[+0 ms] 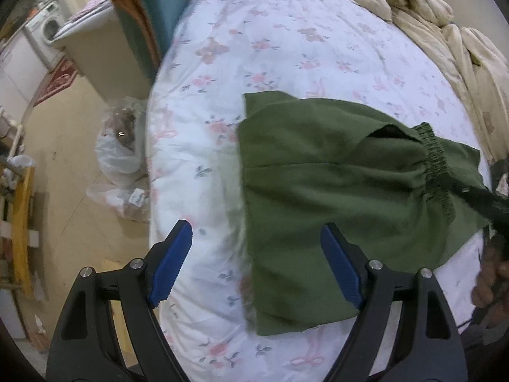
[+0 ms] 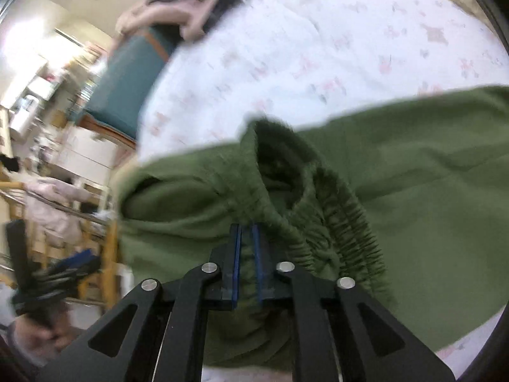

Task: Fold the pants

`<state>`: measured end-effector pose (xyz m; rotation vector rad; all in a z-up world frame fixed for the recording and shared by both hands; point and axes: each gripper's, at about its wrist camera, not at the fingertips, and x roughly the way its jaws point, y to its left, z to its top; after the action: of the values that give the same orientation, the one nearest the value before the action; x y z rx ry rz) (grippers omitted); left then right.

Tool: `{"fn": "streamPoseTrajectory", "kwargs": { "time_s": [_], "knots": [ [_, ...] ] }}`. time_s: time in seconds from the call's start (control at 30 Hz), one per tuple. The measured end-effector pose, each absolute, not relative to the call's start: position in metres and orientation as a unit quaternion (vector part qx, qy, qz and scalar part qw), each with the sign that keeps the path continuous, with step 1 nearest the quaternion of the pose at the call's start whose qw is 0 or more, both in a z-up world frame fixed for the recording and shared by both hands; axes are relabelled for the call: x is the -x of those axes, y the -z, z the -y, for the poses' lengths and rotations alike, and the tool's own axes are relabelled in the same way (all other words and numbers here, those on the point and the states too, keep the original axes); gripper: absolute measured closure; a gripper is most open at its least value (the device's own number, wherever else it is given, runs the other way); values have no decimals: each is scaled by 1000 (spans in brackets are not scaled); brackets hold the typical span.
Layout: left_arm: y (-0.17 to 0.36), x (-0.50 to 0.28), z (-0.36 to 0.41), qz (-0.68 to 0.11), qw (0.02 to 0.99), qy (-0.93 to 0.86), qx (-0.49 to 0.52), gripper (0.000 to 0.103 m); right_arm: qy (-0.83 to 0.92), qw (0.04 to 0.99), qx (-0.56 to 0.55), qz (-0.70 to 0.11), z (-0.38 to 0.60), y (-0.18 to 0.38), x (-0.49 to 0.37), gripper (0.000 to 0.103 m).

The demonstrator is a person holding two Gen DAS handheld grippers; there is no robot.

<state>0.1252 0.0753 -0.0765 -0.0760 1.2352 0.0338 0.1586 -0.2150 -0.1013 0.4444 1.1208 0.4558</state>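
Green pants [image 1: 334,197] lie folded over on the floral bed sheet [image 1: 286,51], with the elastic waistband [image 1: 435,165] at the right. My left gripper [image 1: 256,238] is open and empty, hovering above the pants' left edge, its blue pads [image 1: 173,261] wide apart. My right gripper [image 2: 246,232] is shut on the waistband [image 2: 318,210] of the pants [image 2: 429,191] and lifts it off the sheet. The right gripper also shows in the left wrist view as a dark blurred shape [image 1: 477,197] at the waistband.
A rumpled cream quilt [image 1: 445,25] lies along the far right of the bed. A teal headboard [image 1: 149,9], a cabinet [image 1: 95,54] and plastic bags [image 1: 121,146] on the floor stand left of the bed. A wooden rack [image 2: 108,248] stands at left in the right wrist view.
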Motion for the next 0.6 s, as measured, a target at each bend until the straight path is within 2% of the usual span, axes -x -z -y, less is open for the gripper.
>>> {"fn": "streamPoseTrajectory", "kwargs": {
  "time_s": [0.1,0.2,0.3,0.47,0.5,0.57,0.6],
  "knots": [
    [78,-147,-66,-576,817,-30,13,23,-209,813,-224,-494,239,81,-144,93],
    [81,-171,-52,-555,831,-39,1,23,-178,817,-231,-498,252,85,-138,93],
    [101,-193,-44,-561,827,-37,-11,23,-133,812,-223,-522,275,108,-133,93],
    [141,-227,-58,-577,815,-50,34,23,-140,779,-247,-559,284,144,-133,93],
    [148,-230,-59,-583,810,-51,37,22,-137,776,-243,-566,281,153,-134,95],
    [160,-237,-59,-593,803,-57,21,9,-121,775,-234,-575,282,169,-134,97],
    [168,-244,-59,-600,798,-55,8,8,-119,774,-233,-576,281,175,-134,98]
  ]
}}
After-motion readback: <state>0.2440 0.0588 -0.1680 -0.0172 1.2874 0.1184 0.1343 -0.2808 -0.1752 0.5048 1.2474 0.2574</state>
